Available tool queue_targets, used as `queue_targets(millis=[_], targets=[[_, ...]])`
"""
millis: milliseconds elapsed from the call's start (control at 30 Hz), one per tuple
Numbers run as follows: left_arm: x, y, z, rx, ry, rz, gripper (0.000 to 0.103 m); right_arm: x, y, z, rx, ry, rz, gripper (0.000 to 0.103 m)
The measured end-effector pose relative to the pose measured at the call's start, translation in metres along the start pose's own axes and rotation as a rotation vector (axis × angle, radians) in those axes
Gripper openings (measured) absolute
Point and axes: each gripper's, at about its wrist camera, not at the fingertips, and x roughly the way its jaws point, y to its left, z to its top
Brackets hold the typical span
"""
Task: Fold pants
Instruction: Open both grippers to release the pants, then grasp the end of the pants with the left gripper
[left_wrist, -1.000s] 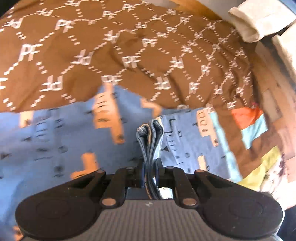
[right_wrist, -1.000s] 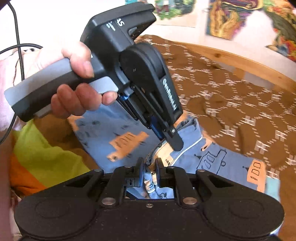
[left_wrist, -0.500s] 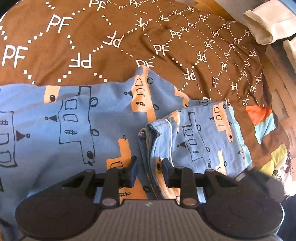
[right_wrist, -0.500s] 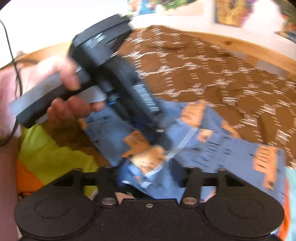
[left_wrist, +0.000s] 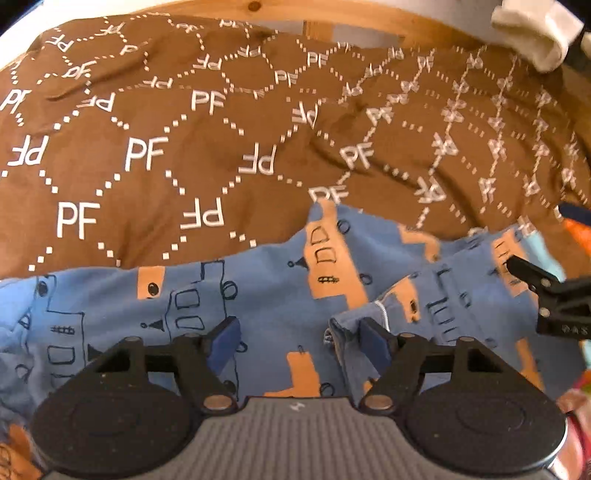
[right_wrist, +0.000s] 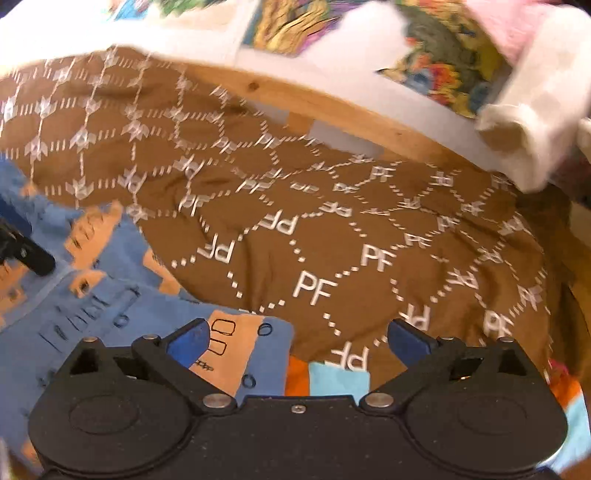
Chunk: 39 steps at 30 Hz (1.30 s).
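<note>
The blue pants (left_wrist: 266, 295) with orange train prints lie flat on the brown "PF" blanket (left_wrist: 221, 147). A folded-over layer with its hem (left_wrist: 340, 328) sits on the right part. My left gripper (left_wrist: 299, 341) hovers over the pants with its jaws opening; the hem lies just inside the right pad, untouched. In the right wrist view the pants (right_wrist: 92, 314) fill the lower left. My right gripper (right_wrist: 299, 341) is opening wide over the pants' corner and the blanket (right_wrist: 369, 240), gripping nothing. Each view catches a black fingertip of the other gripper at its edge.
A wooden bed frame (right_wrist: 332, 107) runs along the far side of the blanket. A white cloth (right_wrist: 535, 122) hangs at the upper right, also seen as the white cloth (left_wrist: 535, 33). Colourful patchwork fabric (right_wrist: 332, 376) shows under the blanket's near edge.
Both grippers were shut on a bunched edge of the pants and have let it go and opened. The pants now lie flat. The right gripper swung right, away from the left one.
</note>
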Motion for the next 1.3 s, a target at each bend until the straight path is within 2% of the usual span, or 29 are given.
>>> queue_targets(millis=[100, 267, 433, 533, 667, 767, 833, 900, 1033, 1133, 1200, 1300], targets=[[0.000, -0.005, -0.006, 0.035, -0.014, 0.018, 0.078, 0.024, 0.006, -0.007, -0.100, 0.043, -0.052, 0.102], [-0.005, 0.002, -0.010, 0.000, 0.005, 0.003, 0.087, 0.006, -0.008, -0.009, -0.039, 0.020, -0.118, 0.102], [-0.019, 0.011, -0.011, -0.054, 0.023, -0.060, 0.099, -0.043, 0.001, -0.015, -0.062, -0.033, -0.097, 0.102], [-0.030, 0.004, -0.016, -0.059, 0.023, -0.071, 0.103, -0.069, 0.013, -0.025, -0.076, -0.039, -0.069, 0.102], [-0.031, -0.013, -0.030, -0.053, 0.061, -0.078, 0.103, -0.078, 0.025, -0.040, -0.086, 0.012, -0.044, 0.102], [-0.024, -0.025, -0.048, -0.013, 0.101, -0.021, 0.102, -0.073, 0.028, -0.051, -0.083, 0.078, -0.060, 0.102], [-0.028, -0.032, -0.059, 0.029, 0.060, 0.013, 0.102, -0.071, 0.024, -0.056, -0.042, 0.099, -0.057, 0.102], [-0.032, -0.036, -0.061, 0.036, 0.051, 0.035, 0.102, -0.072, 0.020, -0.056, 0.003, 0.103, -0.053, 0.102], [-0.041, -0.028, -0.064, -0.043, 0.060, 0.030, 0.102, -0.081, 0.021, -0.051, 0.013, 0.036, -0.068, 0.102], [-0.055, -0.020, -0.065, -0.093, 0.040, 0.023, 0.103, -0.077, 0.026, -0.050, 0.016, 0.055, -0.036, 0.102], [-0.070, -0.015, -0.066, -0.111, 0.008, 0.040, 0.103, -0.075, 0.030, -0.049, 0.015, 0.067, -0.032, 0.102], [-0.102, -0.003, -0.071, -0.148, -0.087, 0.109, 0.103, -0.082, 0.034, -0.043, 0.034, 0.017, -0.029, 0.102]])
